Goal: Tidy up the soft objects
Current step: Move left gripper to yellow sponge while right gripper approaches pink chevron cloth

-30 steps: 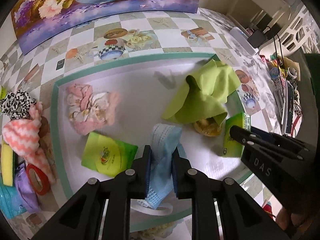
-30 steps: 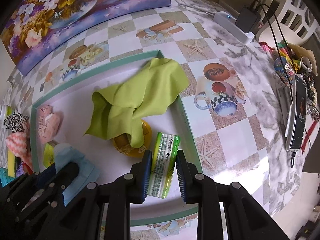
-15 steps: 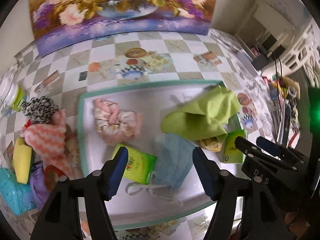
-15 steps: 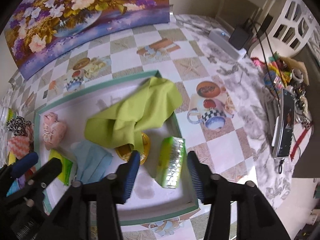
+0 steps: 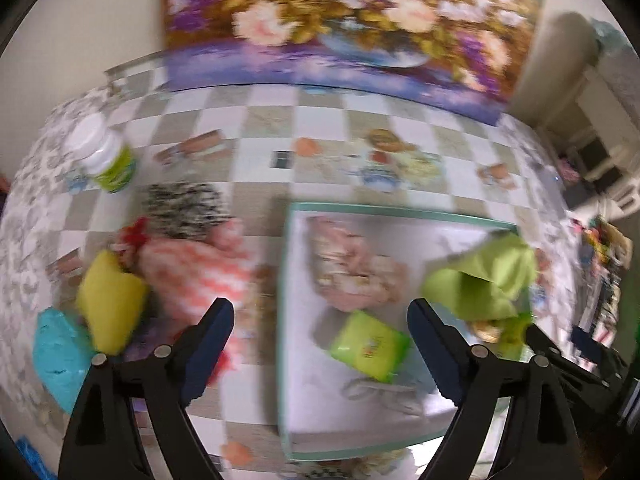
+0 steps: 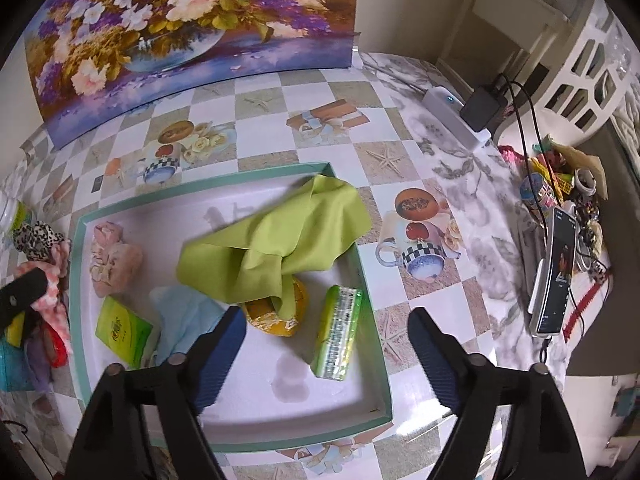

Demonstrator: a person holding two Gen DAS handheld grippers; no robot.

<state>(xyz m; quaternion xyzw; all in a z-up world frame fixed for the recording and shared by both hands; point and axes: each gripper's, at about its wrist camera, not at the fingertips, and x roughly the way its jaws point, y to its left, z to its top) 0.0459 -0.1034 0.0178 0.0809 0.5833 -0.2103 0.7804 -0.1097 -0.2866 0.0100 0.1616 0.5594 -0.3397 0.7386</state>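
A teal-rimmed white tray (image 6: pixel 376 344) holds a green cloth (image 6: pixel 280 240), a pink scrunchie (image 6: pixel 114 258), a light blue face mask (image 6: pixel 188 316), a green tissue pack (image 6: pixel 122 330), a second green tissue pack (image 6: pixel 338 332) on its edge and a yellow item (image 6: pixel 280 318) under the cloth. My right gripper (image 6: pixel 326 320) is open and empty above the tray's front. My left gripper (image 5: pixel 320 316) is open and empty, above the tray's left rim (image 5: pixel 285 280). Left of the tray lie an orange-striped cloth (image 5: pixel 192 272), a yellow sponge (image 5: pixel 106 300) and a leopard scrunchie (image 5: pixel 180 208).
A flower painting (image 6: pixel 180 28) stands at the back of the checkered table. A white-capped bottle (image 5: pixel 104 156) stands far left. A teal object (image 5: pixel 56 356) lies by the sponge. A power strip (image 6: pixel 456 118), a phone (image 6: pixel 554 276) and clutter sit at the right.
Both grippers opened and pulled back. The left let go of the blue mask and swung left. The right let go of the green tissue pack, which now lies in the tray.
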